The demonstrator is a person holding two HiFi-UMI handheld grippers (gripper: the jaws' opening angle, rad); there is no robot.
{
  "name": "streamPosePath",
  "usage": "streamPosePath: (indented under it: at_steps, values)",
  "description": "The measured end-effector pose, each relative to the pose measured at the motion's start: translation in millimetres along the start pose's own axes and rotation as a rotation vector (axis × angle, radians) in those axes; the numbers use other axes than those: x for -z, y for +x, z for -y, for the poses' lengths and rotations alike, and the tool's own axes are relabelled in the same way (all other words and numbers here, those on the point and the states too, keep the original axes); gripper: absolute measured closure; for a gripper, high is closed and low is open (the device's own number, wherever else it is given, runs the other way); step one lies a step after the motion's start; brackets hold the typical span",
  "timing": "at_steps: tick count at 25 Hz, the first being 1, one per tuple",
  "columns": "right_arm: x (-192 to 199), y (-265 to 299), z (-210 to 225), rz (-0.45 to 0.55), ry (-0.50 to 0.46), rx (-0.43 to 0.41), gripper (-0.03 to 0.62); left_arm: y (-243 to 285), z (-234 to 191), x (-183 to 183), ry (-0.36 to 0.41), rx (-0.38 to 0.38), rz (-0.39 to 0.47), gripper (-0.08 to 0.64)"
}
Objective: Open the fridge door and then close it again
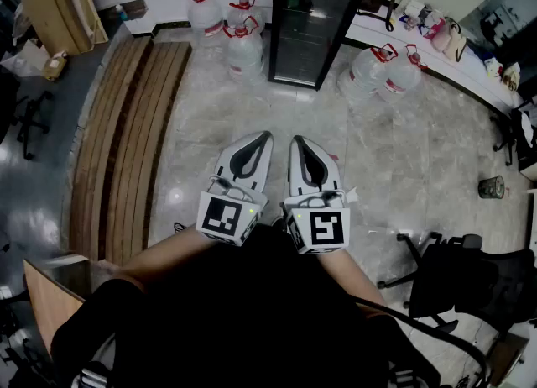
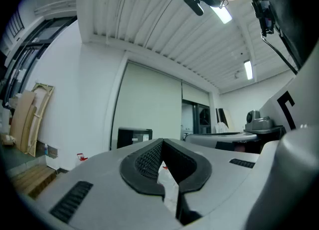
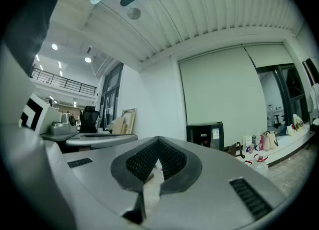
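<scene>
**Operator:** Where is the fridge, and how do my grippers stand?

**Legend:** Head view: the fridge is at the upper centre of the frame, a tall black cabinet with a glazed door. It stands well apart from you, and water jugs stand on the floor on either side of it. Your left gripper and right gripper sit side by side at mid-frame and point toward it. On each, the jaws are closed tip to tip with nothing between them.

**Operator:** How will the door handle, and where do I take hold?

**Legend:** Judge it as a stiff, hinged panel. It is probably light to swing, but a seal likely holds it at first, so expect a short, firm pull before it frees. The glass is smooth and breakable, so don't press your jaws on the pane. Take hold at the door's free vertical edge or its handle. From here the handle is too small to place, so you'll need to come closer to find it.
</scene>
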State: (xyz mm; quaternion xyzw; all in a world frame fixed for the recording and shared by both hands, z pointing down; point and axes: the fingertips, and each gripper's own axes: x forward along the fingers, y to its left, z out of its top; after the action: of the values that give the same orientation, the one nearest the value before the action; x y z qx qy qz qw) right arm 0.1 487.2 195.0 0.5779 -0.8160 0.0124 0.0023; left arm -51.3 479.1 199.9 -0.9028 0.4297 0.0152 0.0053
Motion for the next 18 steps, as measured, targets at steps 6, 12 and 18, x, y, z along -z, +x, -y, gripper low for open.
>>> streamPosePath:
  at_steps: [6,12,18]
  values:
    - [3,-7,17,0.031,-0.004,-0.032,0.577,11,12,5,-0.007,-0.037,-0.010,0.554]
    - [9,-15,42,0.024,0.049,-0.056,0.577,20,18,21,-0.046,-0.114,-0.046,0.553]
    - [24,8,74,0.014,0.099,-0.047,0.577,44,5,36,-0.055,-0.142,-0.071,0.554]
